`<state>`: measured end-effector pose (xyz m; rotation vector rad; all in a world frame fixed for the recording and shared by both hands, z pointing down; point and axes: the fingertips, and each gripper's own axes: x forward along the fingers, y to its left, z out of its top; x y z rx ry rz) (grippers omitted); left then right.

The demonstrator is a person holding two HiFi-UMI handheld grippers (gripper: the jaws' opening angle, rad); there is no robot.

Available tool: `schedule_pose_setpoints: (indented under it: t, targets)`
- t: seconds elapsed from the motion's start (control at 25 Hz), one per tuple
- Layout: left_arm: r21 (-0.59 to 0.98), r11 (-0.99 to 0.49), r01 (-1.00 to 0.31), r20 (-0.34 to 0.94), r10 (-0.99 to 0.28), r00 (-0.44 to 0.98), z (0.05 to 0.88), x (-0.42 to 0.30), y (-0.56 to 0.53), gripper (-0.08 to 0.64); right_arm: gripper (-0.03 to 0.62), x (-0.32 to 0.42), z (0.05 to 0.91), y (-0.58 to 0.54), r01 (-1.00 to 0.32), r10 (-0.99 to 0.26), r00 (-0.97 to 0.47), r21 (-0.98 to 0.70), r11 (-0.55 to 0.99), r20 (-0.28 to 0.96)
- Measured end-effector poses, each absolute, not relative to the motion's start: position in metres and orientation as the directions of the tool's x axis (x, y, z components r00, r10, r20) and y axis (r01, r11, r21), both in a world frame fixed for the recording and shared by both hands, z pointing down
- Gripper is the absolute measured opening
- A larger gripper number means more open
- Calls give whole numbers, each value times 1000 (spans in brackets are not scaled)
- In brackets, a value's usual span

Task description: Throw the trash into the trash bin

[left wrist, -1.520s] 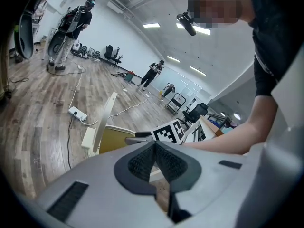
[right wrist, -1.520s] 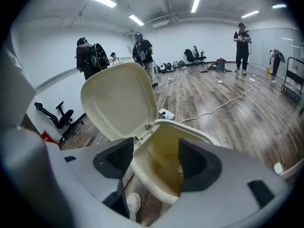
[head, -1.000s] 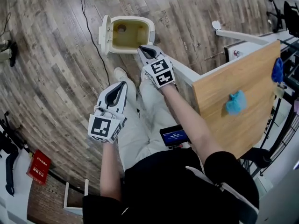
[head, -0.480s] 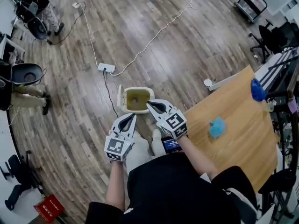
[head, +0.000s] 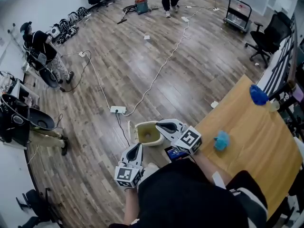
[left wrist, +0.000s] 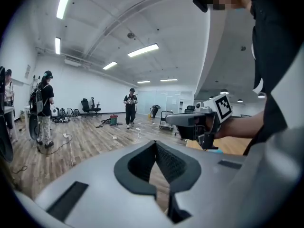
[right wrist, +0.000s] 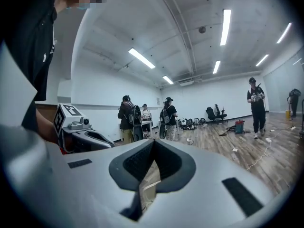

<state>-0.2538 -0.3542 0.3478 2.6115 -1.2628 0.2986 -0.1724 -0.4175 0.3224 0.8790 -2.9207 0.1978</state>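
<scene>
Head view, with the two gripper views. The left hand-held gripper is held out in front of the person's body at the lower centre. It points nearly level and away from the torso, with its marker cube toward the wearer. Its jaws are clenched tip to tip, with nothing between them.

The right hand-held gripper is held further forward on a bare forearm. It also points nearly level, and its jaws are clenched and empty. In the head view its tip overlaps the rim of the trash bin.

The bin stands on the wooden floor, just off the table's near-left corner. Its lid is swung open and stands upright at one side.

Blue crumpled trash lies on the table close to its left edge, near the right hand-held gripper but not touching it. A second blue thing sits at the table's far edge.
</scene>
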Motion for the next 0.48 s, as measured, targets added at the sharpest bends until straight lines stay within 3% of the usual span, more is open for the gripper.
schedule_pose_setpoints:
  t: [0.28, 0.48]
  targets:
    - [52, -612, -789, 197, -768, 609, 312, -230, -396, 6, -2, -131, 281, -450, -578, -575, -816, -38, 815, 62]
    - [40, -643, -765, 231, -739, 633, 339, -209, -408, 6, -2, -103, 303, -464, -628, -627, -778, -44, 777, 44]
